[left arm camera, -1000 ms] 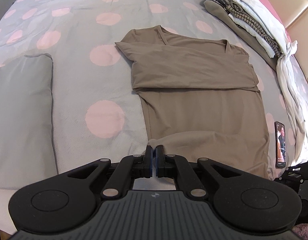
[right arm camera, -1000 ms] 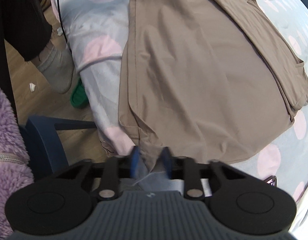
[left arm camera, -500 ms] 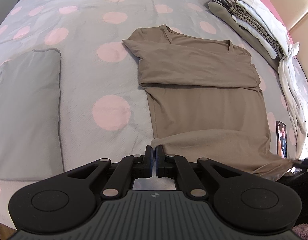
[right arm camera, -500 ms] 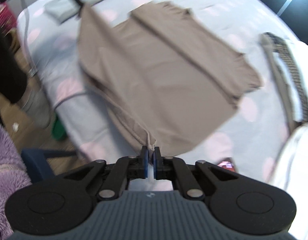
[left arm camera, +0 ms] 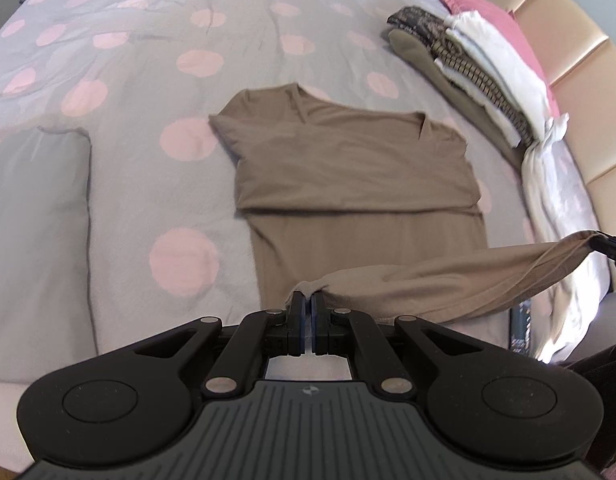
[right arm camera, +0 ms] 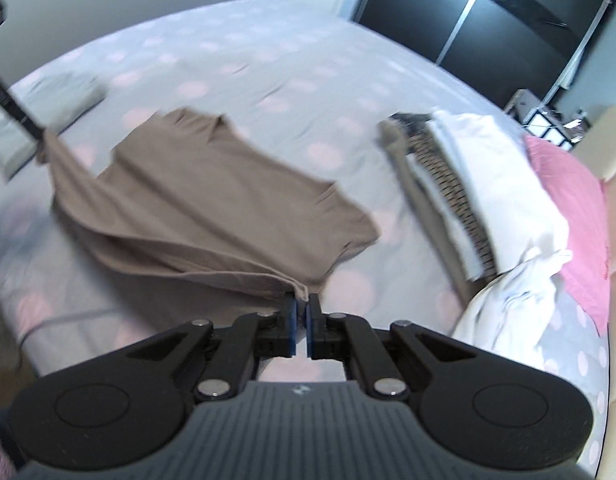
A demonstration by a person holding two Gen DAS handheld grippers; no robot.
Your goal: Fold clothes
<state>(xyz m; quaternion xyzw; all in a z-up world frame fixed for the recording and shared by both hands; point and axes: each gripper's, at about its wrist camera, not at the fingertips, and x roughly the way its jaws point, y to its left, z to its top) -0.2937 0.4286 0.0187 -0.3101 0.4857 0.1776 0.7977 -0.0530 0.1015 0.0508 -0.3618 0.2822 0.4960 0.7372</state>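
The brown shirt [left arm camera: 356,184] is spread on the dotted bedspread [left arm camera: 148,60], collar end away from the person, w/ the sleeves folded in across the chest so a straight fold line runs across the body. Its bottom hem [left arm camera: 448,280] is held off the bed at both corners: the left gripper [left arm camera: 307,312] is clamped on the left corner, the right gripper [right arm camera: 302,318] is clamped on the right corner, jaws pressed together on cloth in each wrist view. Compared w/ 1 s ago, when the hem was lying flat near the bed's edge and the right jaws were only partly closed around it, the hem has been raised and is now stretched as a sagging band between the two grippers; the views have also swung up and fwd over the bed. This is judged to be the bottom-to-top fold in progress, approx. midway: the lower half is airborne, the upper half is lying flat. For the next move, both corners would prob. need to be carried toward the collar at equal height and pace, so that the hem lands square and no slack bunches in the middle. A grey folded garment [left arm camera: 36,240] is seen to the left, a pile of clothes [left arm camera: 476,76] by the pink pillow [left arm camera: 504,28] to the right.
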